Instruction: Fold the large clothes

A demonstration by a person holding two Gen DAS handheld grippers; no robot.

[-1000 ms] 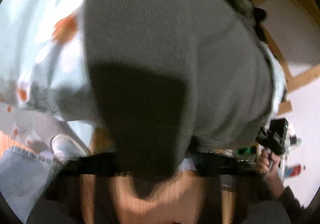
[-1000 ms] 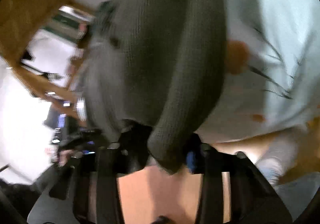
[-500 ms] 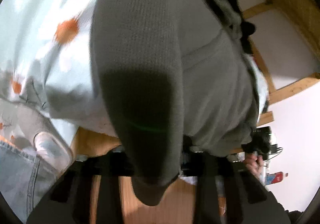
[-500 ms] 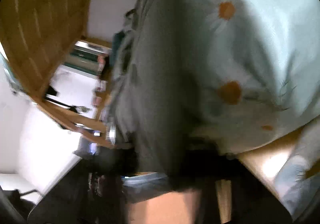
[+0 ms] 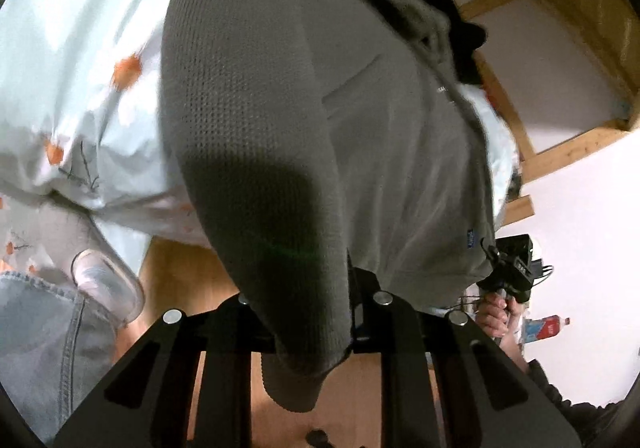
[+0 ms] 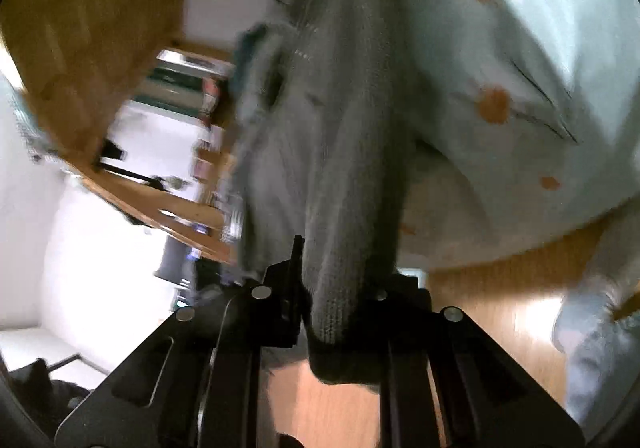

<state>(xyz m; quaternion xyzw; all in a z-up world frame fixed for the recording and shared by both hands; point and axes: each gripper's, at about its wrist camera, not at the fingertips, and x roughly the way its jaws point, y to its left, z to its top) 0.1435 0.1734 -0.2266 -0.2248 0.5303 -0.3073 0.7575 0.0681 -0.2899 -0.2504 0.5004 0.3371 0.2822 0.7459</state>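
Observation:
A large grey knit sweater (image 5: 360, 120) lies on a bed with a pale blue daisy-print cover (image 5: 88, 60). My left gripper (image 5: 308, 312) is shut on one grey sleeve end, which hangs down between the jaws over the bed's edge. My right gripper (image 6: 336, 308) is shut on the other sleeve end of the sweater (image 6: 340, 152), which also droops between its jaws. In the left wrist view the right gripper (image 5: 508, 272) and the hand holding it show at the far right by the sweater's hem.
A wooden floor (image 5: 180, 280) lies below the bed edge. The person's jeans (image 5: 36, 332) and white shoe (image 5: 108, 284) stand at the left. A wooden bed frame (image 5: 560, 152) and white wall are at the right. A dark garment (image 5: 444, 8) lies beyond the sweater.
Both grippers have pulled the sleeve ends back toward the bed's edge. The sweater's body has stretched out flatter on the cover. The right wrist view has swung sideways and steadied.

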